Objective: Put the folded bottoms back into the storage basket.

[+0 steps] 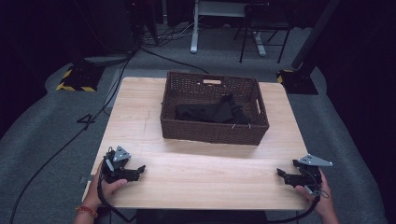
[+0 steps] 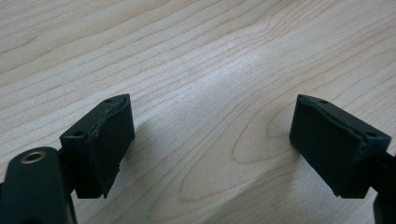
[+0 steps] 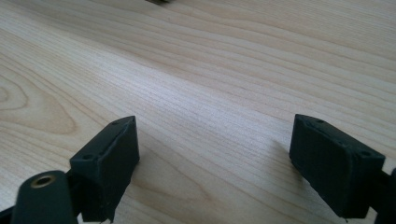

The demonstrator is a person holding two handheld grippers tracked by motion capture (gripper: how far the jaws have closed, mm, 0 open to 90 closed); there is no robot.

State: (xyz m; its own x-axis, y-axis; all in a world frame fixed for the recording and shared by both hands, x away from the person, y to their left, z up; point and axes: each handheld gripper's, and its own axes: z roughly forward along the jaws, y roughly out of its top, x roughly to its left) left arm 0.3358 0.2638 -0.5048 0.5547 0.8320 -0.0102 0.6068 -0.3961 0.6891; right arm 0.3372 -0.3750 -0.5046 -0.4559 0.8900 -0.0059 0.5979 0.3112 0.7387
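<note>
While both gripper views show spread jaws over bare table, basket above, perhaps dark cloth.

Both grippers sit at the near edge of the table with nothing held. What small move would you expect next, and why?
Probably a reach forward with one gripper toward the brown wicker basket. The crumpled black cloth inside it is the one loose item on the light wooden table, and both the left gripper and the right gripper have their jaws wide apart over bare wood.

We're looking at a pretty dark room with grey carpet, cables snaking over it, yellow-black striped bases, and a white desk frame out back.
</note>
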